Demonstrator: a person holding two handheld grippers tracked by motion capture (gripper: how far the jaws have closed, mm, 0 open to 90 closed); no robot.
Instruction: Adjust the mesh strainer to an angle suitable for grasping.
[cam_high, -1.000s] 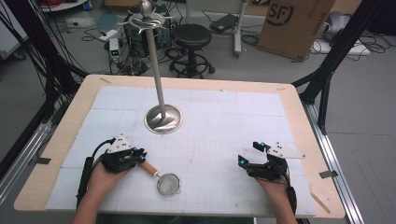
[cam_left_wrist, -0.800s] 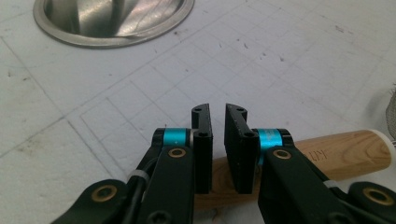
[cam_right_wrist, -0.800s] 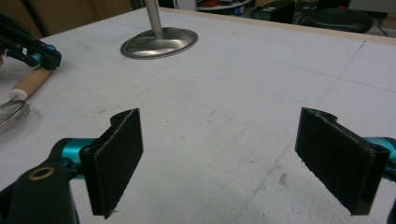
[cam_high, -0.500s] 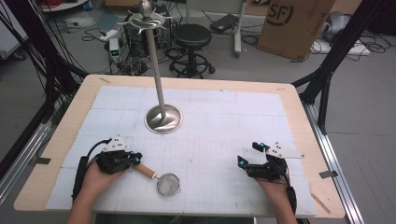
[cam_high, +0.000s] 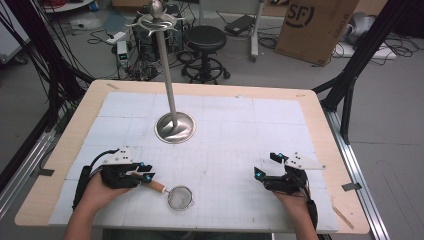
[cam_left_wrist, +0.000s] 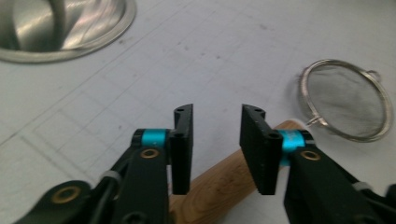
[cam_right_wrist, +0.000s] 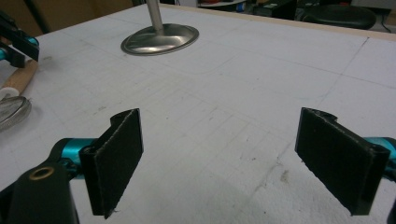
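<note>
Beneath the left tool (cam_left_wrist: 215, 140), just parting unpressed, the strainer's (cam_left_wrist: 348, 105) wooden handle (cam_left_wrist: 219, 184) lies half-hidden.

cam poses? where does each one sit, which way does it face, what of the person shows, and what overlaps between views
High view: above the person's side, facing forward and down at the table; both forearms, left gripper, right gripper.
Left gripper view: rides the left gripper, looking along its jaws, apart over the strainer's wooden handle; its jaws have just been opening.
Right gripper view: rides the right gripper, low across the table; jaws wide.
Shared: strainer and metal stand show in all three.
</note>
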